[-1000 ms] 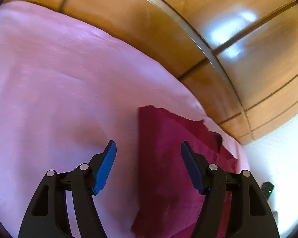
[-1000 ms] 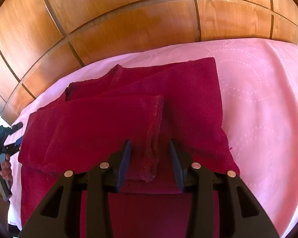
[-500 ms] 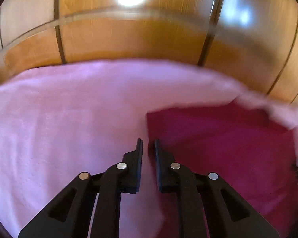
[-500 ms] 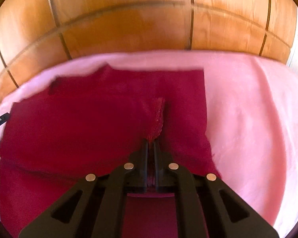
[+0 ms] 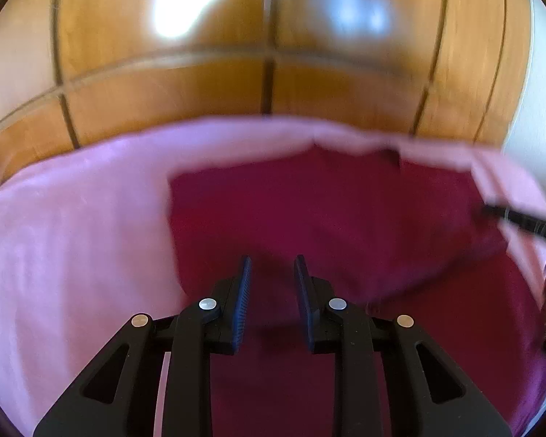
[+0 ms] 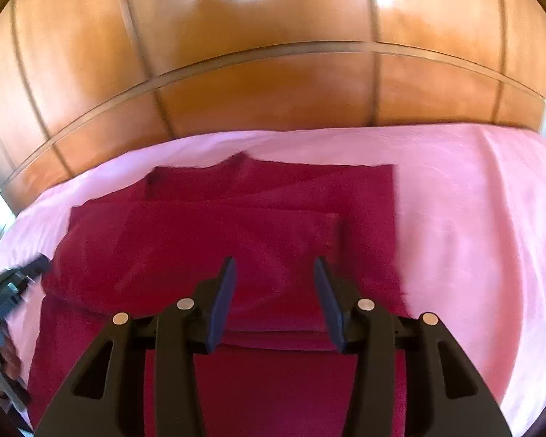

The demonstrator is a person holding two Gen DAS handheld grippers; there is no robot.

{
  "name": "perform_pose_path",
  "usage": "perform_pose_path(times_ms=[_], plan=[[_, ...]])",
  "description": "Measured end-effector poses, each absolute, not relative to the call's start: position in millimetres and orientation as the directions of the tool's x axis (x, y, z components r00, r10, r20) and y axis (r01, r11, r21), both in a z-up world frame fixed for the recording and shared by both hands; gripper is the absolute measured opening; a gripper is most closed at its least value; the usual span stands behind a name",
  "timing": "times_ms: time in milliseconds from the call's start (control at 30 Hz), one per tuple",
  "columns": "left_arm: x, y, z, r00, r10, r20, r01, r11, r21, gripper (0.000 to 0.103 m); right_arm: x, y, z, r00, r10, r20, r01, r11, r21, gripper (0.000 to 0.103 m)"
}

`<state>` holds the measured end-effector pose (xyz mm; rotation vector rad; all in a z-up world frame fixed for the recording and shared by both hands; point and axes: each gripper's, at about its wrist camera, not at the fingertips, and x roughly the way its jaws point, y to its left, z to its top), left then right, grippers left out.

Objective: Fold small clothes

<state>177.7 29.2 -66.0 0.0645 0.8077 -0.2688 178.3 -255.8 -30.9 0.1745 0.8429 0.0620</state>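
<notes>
A dark red garment (image 6: 236,240) lies on the pink sheet (image 6: 473,218), with one layer folded over the rest and its edge lying flat. My right gripper (image 6: 275,266) hovers over that folded layer; its jaws are opening and nothing is between them. In the left wrist view the same red garment (image 5: 309,218) fills the middle and right. My left gripper (image 5: 271,266) sits above its near left part, jaws a little apart and opening, with no cloth pinched. The view is blurred. The other gripper (image 5: 520,218) shows at the right edge.
Glossy wooden panels (image 6: 273,83) rise right behind the far edge of the pink sheet. A pale wall (image 5: 538,109) shows at far right. At the left rim of the right wrist view are the left gripper (image 6: 14,284) and a person's hand (image 6: 3,360).
The right gripper closed on the folded edge, then opened and let it go; the flap now lies flat. The left gripper closed, swung right over the garment, and has parted slightly.
</notes>
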Motion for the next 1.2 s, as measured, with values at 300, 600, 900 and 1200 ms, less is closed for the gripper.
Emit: perform_pose_path(times_ms=[300, 600, 900, 1200], plan=[[176, 39, -82, 0.620, -0.221, -0.753, 0.207, 0.972, -0.115, 0.023, 178, -238, -73, 0.635, 0.100, -0.766, -0.011, 0.993, 0.121, 0.050], [169, 25, -48, 0.681, -0.212, -0.701, 0.233, 0.970, -0.066, 0.023, 190, -235, -36, 0.662, 0.138, -0.737, -0.022, 0.986, 0.164, 0.061], [188, 32, -80, 0.644, -0.199, -0.738, 0.159, 0.979, -0.125, 0.030, 227, -231, -77, 0.623, 0.052, -0.780, 0.036, 0.995, 0.095, 0.081], [165, 37, -63, 0.678, -0.177, -0.713, 0.123, 0.984, -0.128, 0.055, 216, -229, -68, 0.636, 0.032, -0.771, 0.038, 0.997, 0.072, 0.092]])
